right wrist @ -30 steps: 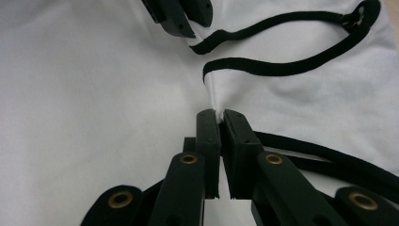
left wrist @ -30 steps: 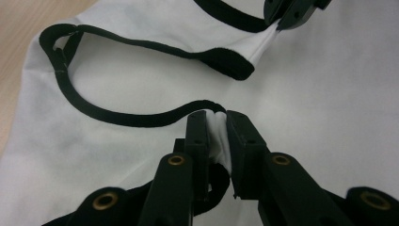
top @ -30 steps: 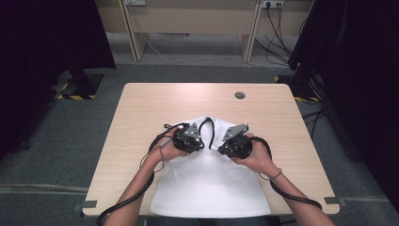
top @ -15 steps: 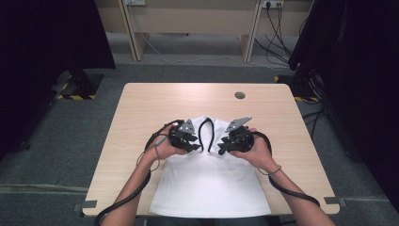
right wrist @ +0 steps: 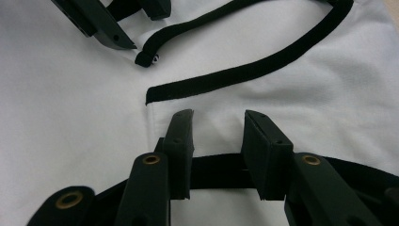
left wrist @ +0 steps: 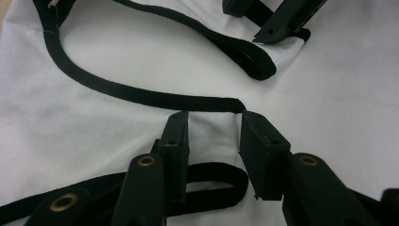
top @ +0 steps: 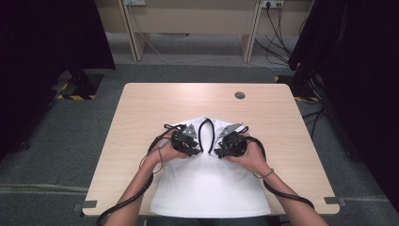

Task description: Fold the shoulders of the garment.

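White garment [top: 207, 183] with black trim [top: 205, 134] lies flat on the counter [top: 141, 108], near its front edge. Left gripper [top: 192, 145] and right gripper [top: 221, 149] rest over the garment's upper part. Both have just been opening; the 2 jaw pairs stand apart, cloth beneath, nothing clamped.

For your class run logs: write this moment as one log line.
white cloth garment with black trim: flat on table | left gripper: open over trim | right gripper: open
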Motion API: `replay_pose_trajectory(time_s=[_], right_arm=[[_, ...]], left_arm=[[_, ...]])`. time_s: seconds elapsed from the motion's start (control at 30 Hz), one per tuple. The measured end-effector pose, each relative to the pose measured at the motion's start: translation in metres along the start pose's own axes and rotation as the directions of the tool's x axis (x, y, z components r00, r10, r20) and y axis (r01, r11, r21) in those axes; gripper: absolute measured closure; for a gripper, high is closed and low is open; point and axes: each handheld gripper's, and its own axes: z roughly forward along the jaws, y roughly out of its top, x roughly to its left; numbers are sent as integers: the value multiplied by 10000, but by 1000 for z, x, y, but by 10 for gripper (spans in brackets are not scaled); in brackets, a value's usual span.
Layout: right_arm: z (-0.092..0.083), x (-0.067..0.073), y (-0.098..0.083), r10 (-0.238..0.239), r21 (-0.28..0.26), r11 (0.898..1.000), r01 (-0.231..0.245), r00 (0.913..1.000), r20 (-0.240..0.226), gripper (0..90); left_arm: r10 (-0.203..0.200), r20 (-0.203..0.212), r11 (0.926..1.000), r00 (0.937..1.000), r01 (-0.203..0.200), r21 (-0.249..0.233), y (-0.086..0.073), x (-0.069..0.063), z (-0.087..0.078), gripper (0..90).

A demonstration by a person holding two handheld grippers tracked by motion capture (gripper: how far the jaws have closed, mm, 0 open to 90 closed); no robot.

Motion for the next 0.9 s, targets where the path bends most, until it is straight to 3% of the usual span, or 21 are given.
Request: replay_pose_trajectory(time_s=[0.2, 0.23, 0.27, 0.3, 0.33, 0.37, 0.4, 0.43, 0.47, 0.5, 0.57, 0.6, 0.67, 0.7, 0.77, 0.8, 0.9], right_arm=[[-4, -2, -1, 160, -239, 9996, -160, 9999, -2, 612], [-4, -2, -1, 160, -239, 9996, -160, 9999, -2, 574], [-4, -2, -1, 160, -239, 9996, -160, 9999, -2, 574], [-4, -2, -1, 160, -239, 9996, -160, 9999, -2, 574], [-9, -4, -1, 332, -482, 9983, -326, 9994, 100, 538], [-9, -4, -1, 332, -482, 9983, -326, 9994, 100, 538], [-14, -8, -2, 554, -692, 9962, -538, 9982, 223, 538], [-14, -8, -2, 554, -692, 9962, -538, 9982, 223, 492], [-14, -8, -2, 554, -692, 9962, -538, 9982, 223, 492], [-20, -12, -5, 742, -860, 9938, -711, 9967, 335, 462], [-26, -16, -9, 904, -1042, 9910, -845, 9945, 533, 462], [-26, -16, -9, 904, -1042, 9910, -845, 9945, 533, 437], [-31, -20, -14, 1093, -1141, 9883, -1016, 9920, 634, 437], [-31, -20, -14, 1093, -1141, 9883, -1016, 9920, 634, 430], [-35, -24, -18, 1219, -1227, 9860, -1132, 9904, 658, 420], [-35, -24, -18, 1219, -1227, 9860, -1132, 9904, 658, 420], [-43, -29, -23, 1452, -1375, 9814, -1341, 9866, 739, 402]], left_arm=[[-143, -81, 9997, 9999, 142, -210, -1, 0, 0, 585], [-143, -81, 9997, 9999, 142, -210, -1, 0, 0, 585], [-326, -188, 9975, 9993, 313, -637, -2, 0, -5, 585], [-326, -188, 9975, 9993, 313, -637, -2, 0, -5, 537], [-539, -462, 9920, 9975, 482, -1171, -4, -1, -11, 537], [-539, -462, 9920, 9975, 482, -1171, -4, -1, -11, 467], [-539, -462, 9920, 9975, 482, -1171, -4, -1, -11, 467], [-703, -727, 9879, 9949, 593, -1431, -7, -1, -17, 467], [-703, -727, 9879, 9949, 593, -1431, -7, -1, -17, 427], [-982, -983, 9808, 9903, 795, -1780, -10, -3, -23, 427], [-982, -983, 9808, 9903, 795, -1780, -10, -3, -23, 376], [-1288, -1163, 9703, 9848, 1010, -2200, -13, -3, -29, 376], [-1288, -1163, 9703, 9848, 1010, -2200, -13, -3, -29, 365], [-1513, -1346, 9637, 9793, 1158, -2407, -16, -3, -33, 365], [-1513, -1346, 9637, 9793, 1158, -2407, -16, -3, -33, 351], [-1688, -1584, 9570, 9728, 1233, -2625, -21, -4, -38, 351], [-1688, -1584, 9570, 9728, 1233, -2625, -21, -4, -38, 335]])
